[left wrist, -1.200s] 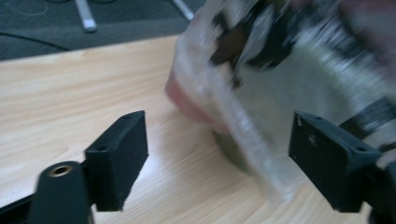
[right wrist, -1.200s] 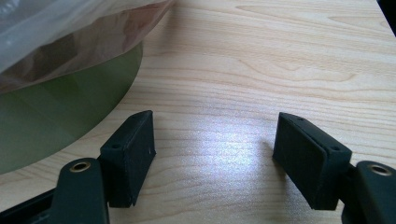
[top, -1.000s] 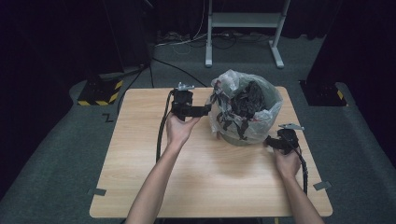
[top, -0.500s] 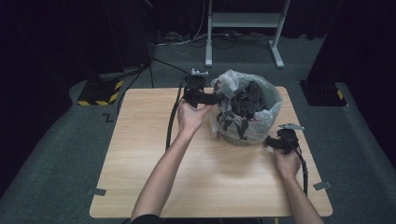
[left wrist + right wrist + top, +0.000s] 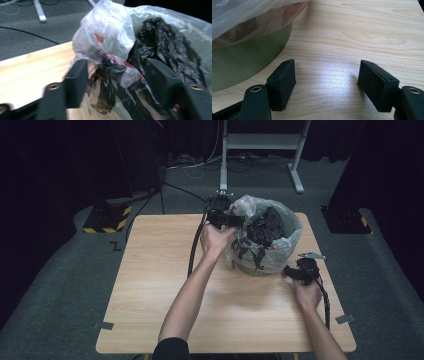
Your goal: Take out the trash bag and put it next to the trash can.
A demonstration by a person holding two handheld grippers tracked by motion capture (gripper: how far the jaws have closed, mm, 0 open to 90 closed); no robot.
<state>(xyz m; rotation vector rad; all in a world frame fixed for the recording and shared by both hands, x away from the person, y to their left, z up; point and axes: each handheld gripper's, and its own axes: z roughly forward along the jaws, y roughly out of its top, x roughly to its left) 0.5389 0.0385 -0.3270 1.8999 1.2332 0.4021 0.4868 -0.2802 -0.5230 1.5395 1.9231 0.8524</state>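
Bulging clear bag (image 5: 272, 227) over green bin (image 5: 242, 62), black crumpled plastic inside, probably, both grippers' fingers spread, empty.

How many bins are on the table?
1. The green bin stands at the table's far right, lined with a clear bag holding black stuff. Nothing else could hide another.

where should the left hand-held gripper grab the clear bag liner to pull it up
Probably the loose bunched flap of the clear bag liner at the near rim, approached from the table side. In the left gripper view it stands up free between the open jaws of the left hand-held gripper, thin enough to pinch, clear of the green bin.
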